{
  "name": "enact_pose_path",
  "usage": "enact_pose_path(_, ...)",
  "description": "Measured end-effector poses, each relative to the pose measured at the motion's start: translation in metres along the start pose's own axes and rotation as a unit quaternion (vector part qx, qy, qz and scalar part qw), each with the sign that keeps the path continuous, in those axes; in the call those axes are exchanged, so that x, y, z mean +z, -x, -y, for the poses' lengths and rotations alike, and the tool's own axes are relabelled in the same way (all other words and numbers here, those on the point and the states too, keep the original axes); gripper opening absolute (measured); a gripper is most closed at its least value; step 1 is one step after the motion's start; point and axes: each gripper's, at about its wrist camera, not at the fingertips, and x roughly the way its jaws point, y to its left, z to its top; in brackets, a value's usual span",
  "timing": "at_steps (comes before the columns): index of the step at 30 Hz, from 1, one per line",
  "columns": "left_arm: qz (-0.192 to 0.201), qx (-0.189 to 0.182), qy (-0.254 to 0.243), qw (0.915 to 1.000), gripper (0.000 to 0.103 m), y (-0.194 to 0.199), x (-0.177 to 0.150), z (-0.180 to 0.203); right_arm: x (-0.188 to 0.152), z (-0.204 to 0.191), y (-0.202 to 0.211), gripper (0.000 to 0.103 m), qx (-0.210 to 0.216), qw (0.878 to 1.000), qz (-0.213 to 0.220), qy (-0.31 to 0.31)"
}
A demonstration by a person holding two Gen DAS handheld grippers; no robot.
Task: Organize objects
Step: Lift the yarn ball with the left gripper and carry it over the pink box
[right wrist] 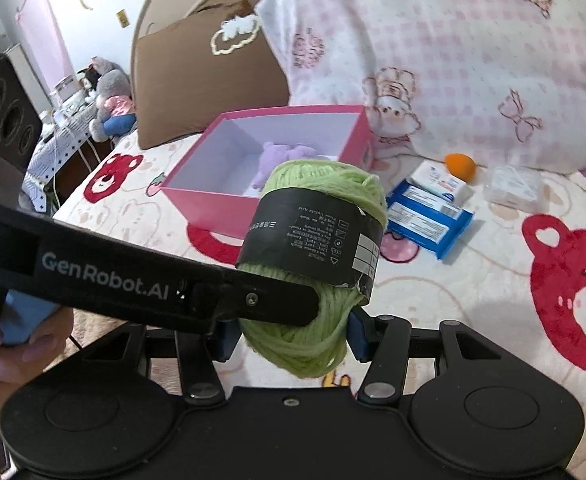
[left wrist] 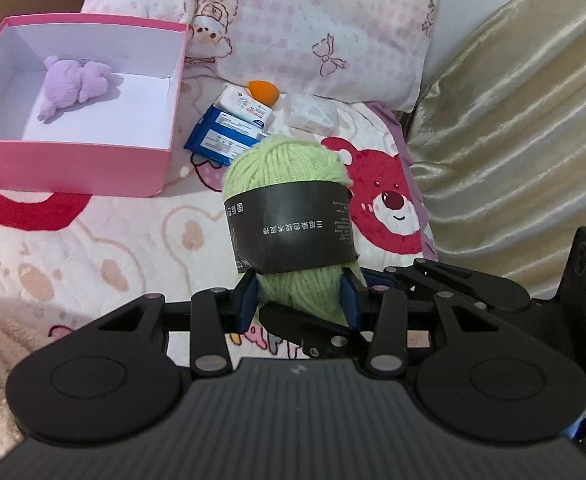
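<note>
Both grippers clamped 1 green yarn ball (left wrist: 287, 172): the left gripper (left wrist: 299, 300) and right gripper (right wrist: 293, 332) pinched its lower end. It hung above the bed (left wrist: 93, 240), near the pink box (left wrist: 73, 168).

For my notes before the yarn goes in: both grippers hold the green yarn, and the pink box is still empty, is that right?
Not quite. The pink box is not empty: a purple plush already lies inside, as the left wrist view shows. The rest stands: the left gripper and the right gripper both hold the green yarn.
</note>
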Motion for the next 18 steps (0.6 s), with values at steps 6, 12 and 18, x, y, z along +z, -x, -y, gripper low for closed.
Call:
enact_pose_path(6, 0.03, 0.01, -0.007, 0.9995, 0.041, 0.026, 0.003, -0.009, 0.012, -0.025, 0.0, 0.057, -0.004, 0.999, 0.016, 0.028)
enact_pose_path(12, 0.081, 0.024, 0.008, 0.9964, 0.041, 0.046, 0.017, -0.028, 0.031, -0.042, -0.013, 0.057, 0.001, 0.998, 0.05, 0.033)
enact_pose_path(18, 0.107, 0.026, 0.013, 0.9939, 0.042, 0.053, 0.042, -0.049, 0.056, -0.052, -0.032, 0.057, 0.0, 0.997, 0.065, 0.047)
